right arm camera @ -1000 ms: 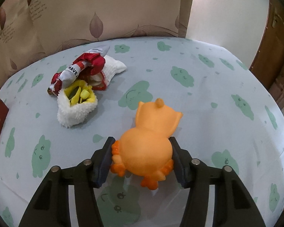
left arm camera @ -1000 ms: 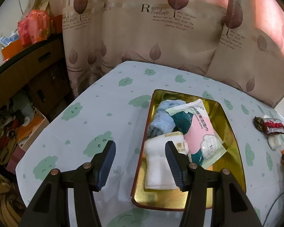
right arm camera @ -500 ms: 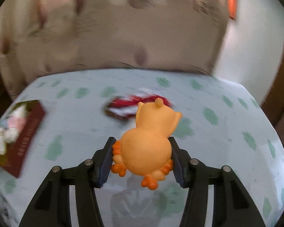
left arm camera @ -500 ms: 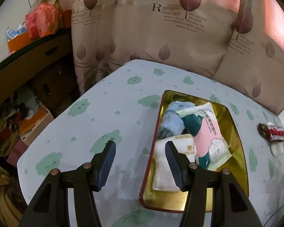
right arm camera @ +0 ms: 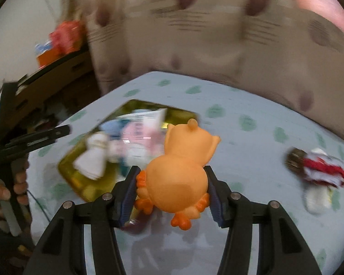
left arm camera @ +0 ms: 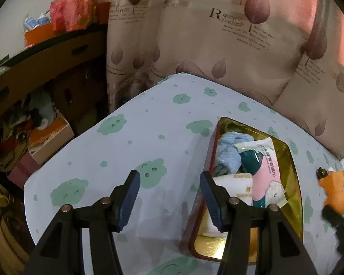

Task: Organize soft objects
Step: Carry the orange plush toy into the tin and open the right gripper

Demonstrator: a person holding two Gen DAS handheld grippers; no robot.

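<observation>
Clearly the orange toy bird (right arm camera: 178, 174) is held by its round body between the pads of the right gripper (right arm camera: 172, 194), lifted above the counter (right arm camera: 252, 137) and just beside the gold tray (right arm camera: 80, 174). A rounded, squashy body could be squeezed out of a grip taken only across its widest part, so a drop short of the tray is judged possible if the carry is hurried, as the blur suggests. Little bare floor is left in the tray: a blue cloth (left arm camera: 228, 151), a pink wipes packet (left arm camera: 266, 171) and a white folded towel (left arm camera: 236, 188) already fill it, so the bird could roll off the heap. The left gripper (left arm camera: 169, 197) is seen wide and empty beside the tray's near rim, where it could be struck by the incoming hand
</observation>
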